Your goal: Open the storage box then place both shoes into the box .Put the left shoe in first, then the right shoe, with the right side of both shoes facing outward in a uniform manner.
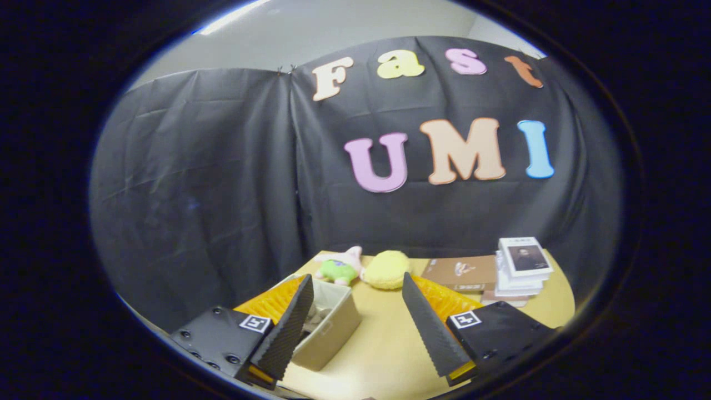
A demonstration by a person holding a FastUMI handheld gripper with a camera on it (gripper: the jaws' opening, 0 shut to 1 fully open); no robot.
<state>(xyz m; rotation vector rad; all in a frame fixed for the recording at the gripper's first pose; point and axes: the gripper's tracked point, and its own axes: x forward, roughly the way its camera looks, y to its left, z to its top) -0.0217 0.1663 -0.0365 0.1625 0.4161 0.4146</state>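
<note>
Looking forward along the gripper point(355, 322), low in the frame: its two fingers point(289, 328) stand spread wide apart with nothing between them but bare tabletop point(383, 344). Each finger mount carries a small square black-and-white marker tile point(465, 319). Lower left of centre, partly behind the left finger, sits the storage box point(333, 328), a pale rectangular bin with its top open; its long axis runs from the near right corner away toward the upper left. Dim shapes lie inside it, too hidden to identify. Farther back, at centre, a green-and-pink plush toy point(339, 269) lies just beside a yellow plush point(387, 269). Right of these, a flat brown box point(461, 273) adjoins a stack of white books point(522, 266); the cover print is too small to read.
</note>
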